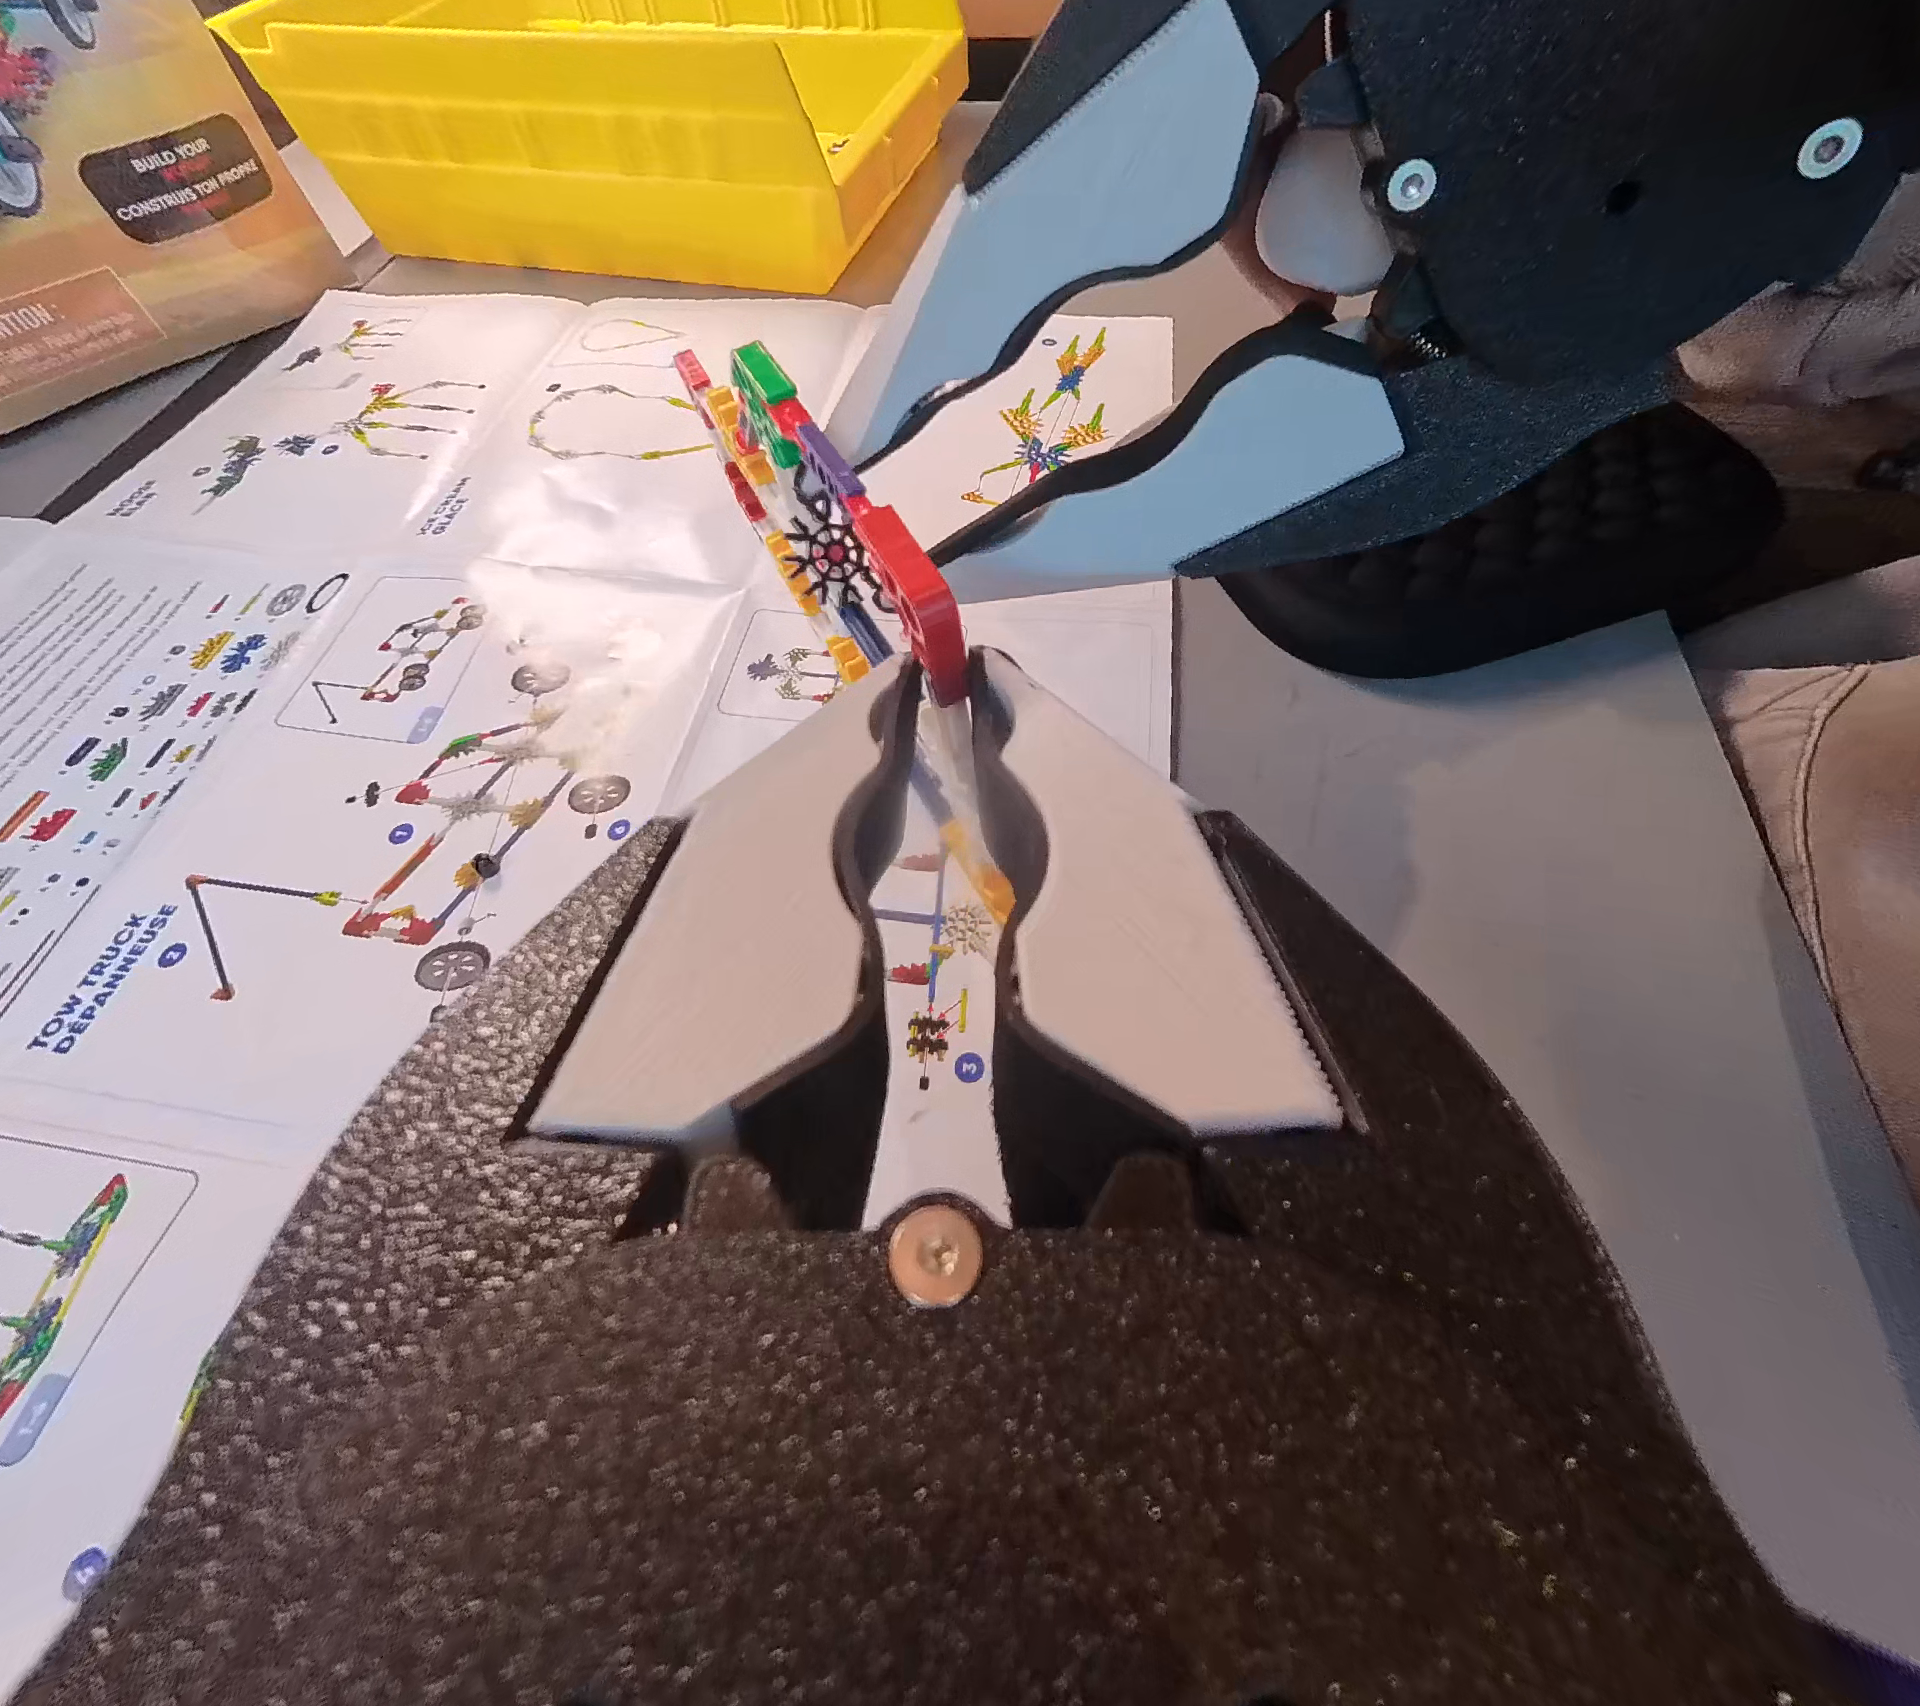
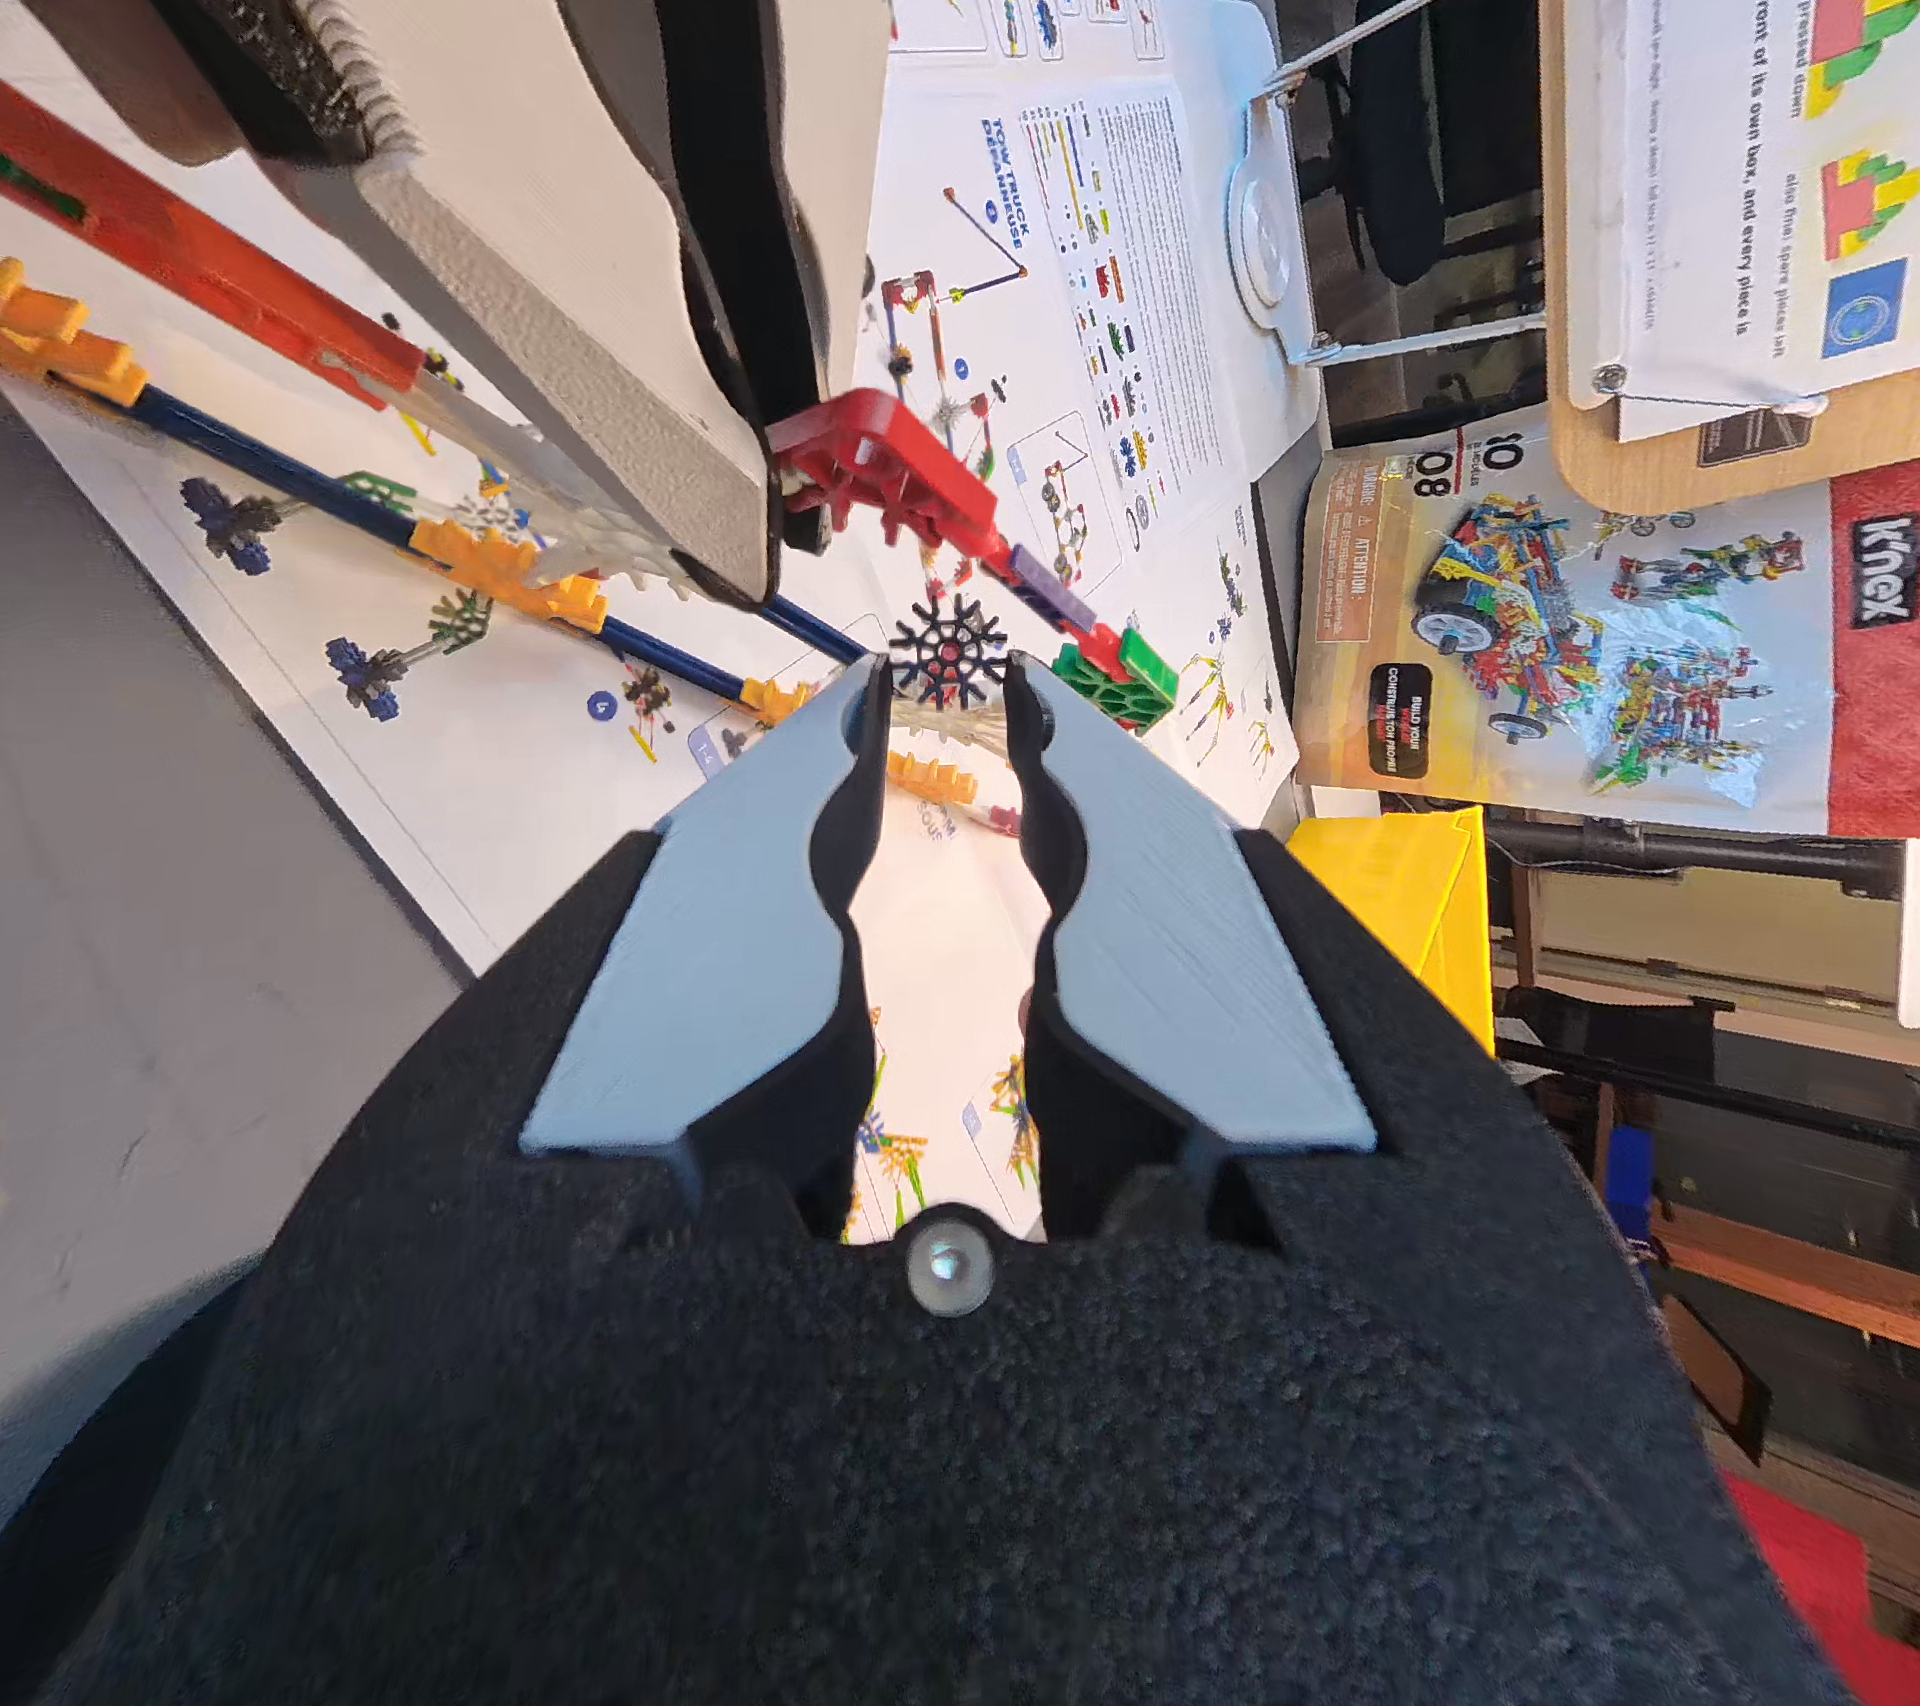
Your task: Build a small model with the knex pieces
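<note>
While left gripper (image 1: 943,669) pinches toy frame (image 1: 821,513) — right gripper (image 2: 943,669) straddles black connector (image 2: 948,654).

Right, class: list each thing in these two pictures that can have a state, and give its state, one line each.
Left tongs: shut on the toy frame's red corner piece.
Right tongs: open, tips either side of the black snowflake connector.
Toy frame: assembled, held up on edge above the sheet.
Instruction sheet: unfolded, flat.
Yellow bin: upright; inside mostly hidden.
</note>
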### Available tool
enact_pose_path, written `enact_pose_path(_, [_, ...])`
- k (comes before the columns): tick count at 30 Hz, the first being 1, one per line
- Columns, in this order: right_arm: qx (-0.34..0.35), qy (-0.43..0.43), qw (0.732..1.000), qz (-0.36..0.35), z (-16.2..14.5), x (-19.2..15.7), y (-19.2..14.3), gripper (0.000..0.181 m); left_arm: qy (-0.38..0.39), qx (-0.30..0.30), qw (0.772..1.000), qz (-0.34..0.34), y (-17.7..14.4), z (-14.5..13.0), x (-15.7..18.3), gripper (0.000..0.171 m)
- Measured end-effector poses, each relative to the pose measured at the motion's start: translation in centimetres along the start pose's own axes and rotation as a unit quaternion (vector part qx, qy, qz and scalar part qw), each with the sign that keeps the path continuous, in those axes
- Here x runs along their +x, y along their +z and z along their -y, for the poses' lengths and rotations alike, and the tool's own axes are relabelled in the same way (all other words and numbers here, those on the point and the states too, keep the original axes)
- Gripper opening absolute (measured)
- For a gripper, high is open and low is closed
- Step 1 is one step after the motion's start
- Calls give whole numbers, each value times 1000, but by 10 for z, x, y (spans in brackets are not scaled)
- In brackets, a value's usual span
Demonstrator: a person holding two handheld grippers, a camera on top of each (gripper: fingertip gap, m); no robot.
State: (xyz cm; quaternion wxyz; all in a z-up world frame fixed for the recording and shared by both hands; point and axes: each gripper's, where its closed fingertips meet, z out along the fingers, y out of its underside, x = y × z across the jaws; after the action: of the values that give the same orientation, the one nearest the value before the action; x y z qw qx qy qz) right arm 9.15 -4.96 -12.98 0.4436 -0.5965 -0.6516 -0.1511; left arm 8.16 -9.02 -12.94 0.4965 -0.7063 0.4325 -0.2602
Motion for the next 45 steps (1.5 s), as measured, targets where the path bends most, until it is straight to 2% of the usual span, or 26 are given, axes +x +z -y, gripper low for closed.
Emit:
enact_pose_path(18, [-62, -88, 994, -18, -5, -1, 6, 21, -4, 15, 999, -31, 2, 2, 10, 7])
enact_pose_path(24, [-39, -65, 997, -10, -2, -1, 9, 21, -9, 16, 999, -36, -1, 1, 6, 7])
enact_pose_path(28, [10, -23, 1000, 15, 1, -4, 2, 27, -2, 16, 999, -45, -3, 0, 6, 7])
enact_pose_path(31, [79, 23, 996, 39, 6, -2, -13, 30, 9, 15, 998, -61, -7, -1, 5, 8])
enact_pose_path(36, [187, 85, 977, 59, 0, 11, -30, 30, 30, 27, 993, -108, -16, -3, 5, 7])
enact_pose_path(39, [237, 103, 961, 99, -3, 13, -34, 31, 45, 26, 986, -156, -22, -7, 10, 7])
enact_pose_path(42, [248, 88, 954, 143, -5, 11, -31, 31, 40, 28, 975, -216, -31, -10, 19, 7])
enact_pose_path(45, [232, 54, 953, 186, -13, 5, -20, 33, 40, 28, 968, -246, -36, -11, 21, 7])
